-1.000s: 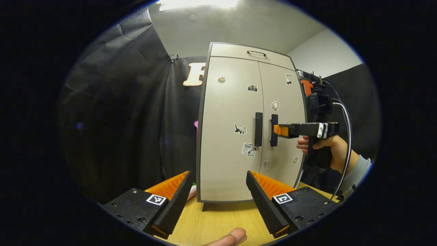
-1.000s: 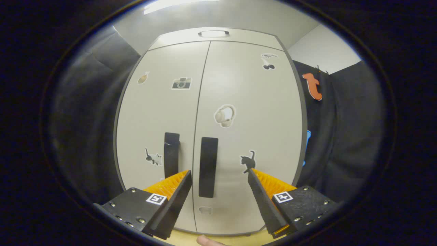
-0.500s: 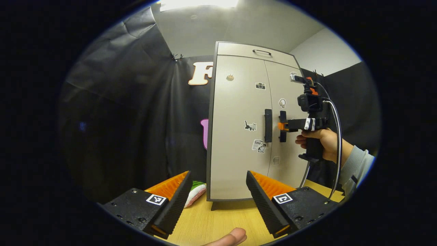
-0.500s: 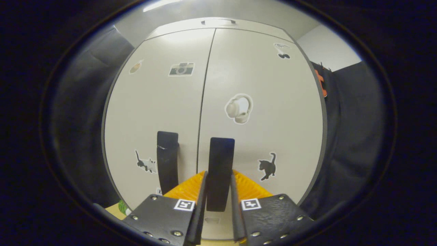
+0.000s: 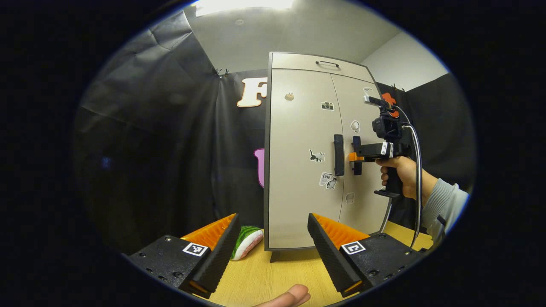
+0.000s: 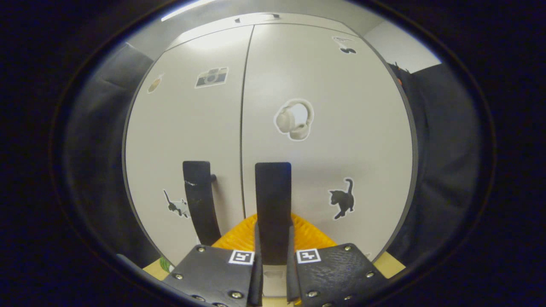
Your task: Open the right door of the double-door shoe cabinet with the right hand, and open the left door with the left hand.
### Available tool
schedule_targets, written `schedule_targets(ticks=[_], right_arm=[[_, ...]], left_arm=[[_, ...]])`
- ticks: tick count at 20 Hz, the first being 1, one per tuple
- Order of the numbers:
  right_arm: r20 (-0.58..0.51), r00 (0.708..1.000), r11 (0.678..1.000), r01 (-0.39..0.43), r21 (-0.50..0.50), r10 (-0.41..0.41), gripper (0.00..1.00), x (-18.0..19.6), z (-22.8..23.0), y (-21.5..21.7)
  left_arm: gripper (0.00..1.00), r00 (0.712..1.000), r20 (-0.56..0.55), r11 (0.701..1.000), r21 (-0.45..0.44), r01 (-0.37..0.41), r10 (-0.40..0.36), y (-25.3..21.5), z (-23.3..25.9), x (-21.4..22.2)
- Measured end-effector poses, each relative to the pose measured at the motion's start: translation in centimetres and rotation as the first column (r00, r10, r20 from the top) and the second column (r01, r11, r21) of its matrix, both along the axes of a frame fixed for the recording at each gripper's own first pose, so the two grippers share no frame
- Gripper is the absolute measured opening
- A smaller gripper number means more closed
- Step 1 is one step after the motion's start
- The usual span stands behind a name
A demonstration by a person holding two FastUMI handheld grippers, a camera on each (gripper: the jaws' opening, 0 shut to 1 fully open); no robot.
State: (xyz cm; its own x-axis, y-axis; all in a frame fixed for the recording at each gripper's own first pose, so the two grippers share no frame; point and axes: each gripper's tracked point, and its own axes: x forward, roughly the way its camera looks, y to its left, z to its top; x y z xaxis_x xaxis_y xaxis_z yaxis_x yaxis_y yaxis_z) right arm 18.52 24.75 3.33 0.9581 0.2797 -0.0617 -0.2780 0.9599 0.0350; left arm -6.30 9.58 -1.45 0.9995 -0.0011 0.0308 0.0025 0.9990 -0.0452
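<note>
The beige double-door shoe cabinet (image 5: 298, 179) stands on the wooden table, and both doors look shut. In the right gripper view my right gripper (image 6: 273, 260) is shut on the black right door handle (image 6: 273, 200), one finger on each side of the bar. The black left door handle (image 6: 198, 204) stands free just left of it. In the left gripper view the right gripper (image 5: 353, 157), held by a hand (image 5: 401, 170), clamps the right door handle (image 5: 357, 147). My left gripper (image 5: 271, 219) hangs open well short of the cabinet, low before the left door, with nothing between its fingers. The left door handle (image 5: 338, 154) is untouched.
A green and pink soft thing (image 5: 246, 240) lies on the wooden table (image 5: 264, 277) at the cabinet's left foot. A drawer with a handle (image 5: 327, 64) tops the cabinet. A cable (image 5: 416, 170) hangs from the right gripper. A thumb (image 5: 290, 295) shows at the bottom edge.
The right gripper went from open before the right door handle to shut on it. The left gripper drew back and left, so the cabinet looks smaller and the green thing came into view.
</note>
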Motion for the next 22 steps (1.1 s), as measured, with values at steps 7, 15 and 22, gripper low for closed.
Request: schedule_targets(ticks=[7,15,22], right_arm=[[-0.033,0.995,0.996,-0.089,0.007,0.090,0.14,-2.2,0.5,-0.8],[-0.017,0.983,0.984,-0.180,-0.002,0.180,0.14,-4.0,0.9,-3.0],[-0.009,0.976,0.976,-0.217,0.013,0.217,0.14,-5.2,1.2,-4.8]], left_arm=[[0.98,1.000,-0.002,1.000,0.017,0.005,-0.005,-0.9,0.7,-0.7],[0.98,0.999,-0.002,0.999,0.019,0.033,-0.032,-3.0,1.4,-2.3],[0.98,0.999,-0.016,0.999,0.014,0.038,-0.038,-3.6,1.1,-2.5]])
